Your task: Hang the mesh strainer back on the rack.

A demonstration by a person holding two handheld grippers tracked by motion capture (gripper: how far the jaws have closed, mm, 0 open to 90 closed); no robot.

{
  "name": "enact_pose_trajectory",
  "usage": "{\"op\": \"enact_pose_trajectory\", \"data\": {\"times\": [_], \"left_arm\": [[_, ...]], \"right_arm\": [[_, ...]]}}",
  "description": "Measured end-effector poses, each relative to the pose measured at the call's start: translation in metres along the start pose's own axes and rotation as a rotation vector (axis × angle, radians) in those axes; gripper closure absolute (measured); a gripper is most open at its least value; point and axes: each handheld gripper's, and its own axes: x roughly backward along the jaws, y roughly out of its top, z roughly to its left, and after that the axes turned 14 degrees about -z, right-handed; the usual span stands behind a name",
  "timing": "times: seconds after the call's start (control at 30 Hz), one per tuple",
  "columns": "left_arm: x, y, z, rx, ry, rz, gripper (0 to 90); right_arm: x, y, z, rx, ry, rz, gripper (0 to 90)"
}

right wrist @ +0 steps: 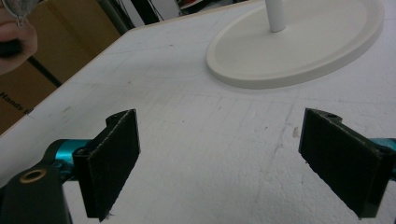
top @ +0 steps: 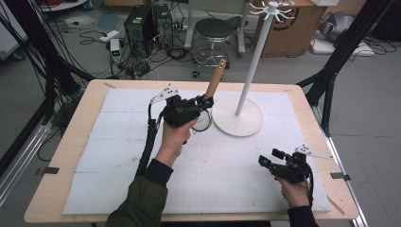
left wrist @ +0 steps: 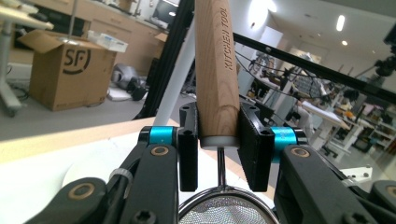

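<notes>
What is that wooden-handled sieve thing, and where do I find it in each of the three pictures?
High view: the strainer is above centre, its wooden handle slanting up out of the left gripper.
Left gripper view: the handle stands upright in the middle, clamped between the jaws, with the mesh bowl at the bottom edge.
Right gripper view: a sliver of wire rim at the top left corner, seemingly its bowl.
Shared landmark: the white stand with its round base.
</notes>
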Motion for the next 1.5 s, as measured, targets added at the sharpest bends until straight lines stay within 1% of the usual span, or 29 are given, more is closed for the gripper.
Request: {"op": "enact_pose_trajectory", "data": {"times": [0.1,0.2,0.27,0.3,0.33,0.37,0.4,0.47,0.53,0.57,0.6,0.63,0.7,0.8,0.87,1.03,1.2,1.27,1.33,1.37,1.5], "left_arm": [[-0.01,0.009,-0.005,0.0,-0.021,-0.015,71.4],[-0.019,0.019,-0.01,-0.018,-0.039,-0.035,71.4],[-0.026,0.023,-0.012,-0.044,-0.035,-0.027,71.4],[-0.028,0.024,-0.013,-0.044,-0.037,-0.028,71.3],[-0.031,0.025,-0.014,-0.037,-0.045,-0.034,71.3],[-0.033,0.027,-0.015,-0.033,-0.045,-0.039,71.3],[-0.036,0.028,-0.017,-0.036,-0.048,-0.04,71.4],[-0.04,0.029,-0.018,-0.032,-0.056,-0.048,71.4],[-0.044,0.031,-0.02,-0.034,-0.057,-0.05,71.3],[-0.046,0.031,-0.021,-0.037,-0.061,-0.054,71.3],[-0.047,0.032,-0.021,-0.027,-0.062,-0.06,71.3],[-0.048,0.033,-0.021,-0.025,-0.064,-0.065,71.4],[-0.051,0.035,-0.023,-0.026,-0.066,-0.066,71.3],[-0.057,0.038,-0.026,-0.027,-0.077,-0.08,71.4],[-0.061,0.04,-0.028,-0.028,-0.09,-0.087,71.4],[-0.072,0.046,-0.033,-0.037,-0.099,-0.088,71.3],[-0.082,0.054,-0.038,-0.049,-0.116,-0.089,71.3],[-0.086,0.056,-0.039,-0.042,-0.124,-0.089,71.4],[-0.09,0.057,-0.04,-0.048,-0.126,-0.088,71.3],[-0.092,0.057,-0.041,-0.043,-0.132,-0.09,71.3],[-0.099,0.057,-0.041,-0.068,-0.113,-0.075,71.3]], "right_arm": [[0.0,0.0,0.0,0.0,0.002,-0.003,12.0],[0.0,0.0,-0.002,-0.003,0.003,-0.005,12.0],[0.0,0.0,-0.002,-0.011,0.003,-0.008,12.0],[0.001,0.0,-0.003,-0.006,0.005,-0.01,12.0],[0.001,0.0,-0.003,-0.01,0.006,-0.007,12.0],[0.001,0.0,-0.003,-0.014,0.007,-0.006,12.0],[0.001,0.001,-0.003,-0.02,0.01,-0.006,12.0],[0.0,0.001,-0.004,-0.017,0.015,-0.011,12.0],[0.001,0.001,-0.004,-0.028,0.015,-0.009,11.9],[0.001,0.001,-0.005,-0.02,0.017,-0.013,12.0],[0.001,0.001,-0.005,-0.028,0.015,-0.011,12.0],[0.001,0.001,-0.006,-0.024,0.015,-0.015,12.0],[0.002,0.001,-0.006,-0.026,0.018,-0.018,11.9],[0.003,0.002,-0.006,-0.032,0.018,-0.019,11.9],[0.003,0.002,-0.007,-0.036,0.021,-0.023,12.0],[0.002,0.002,-0.007,-0.04,0.023,-0.02,12.0],[0.004,0.003,-0.008,-0.041,0.022,-0.033,12.0],[0.005,0.003,-0.009,-0.047,0.019,-0.032,12.0],[0.006,0.003,-0.01,-0.048,0.018,-0.036,12.0],[0.006,0.004,-0.01,-0.048,0.019,-0.04,12.0],[0.005,0.004,-0.012,-0.049,0.023,-0.043,12.0]]}}
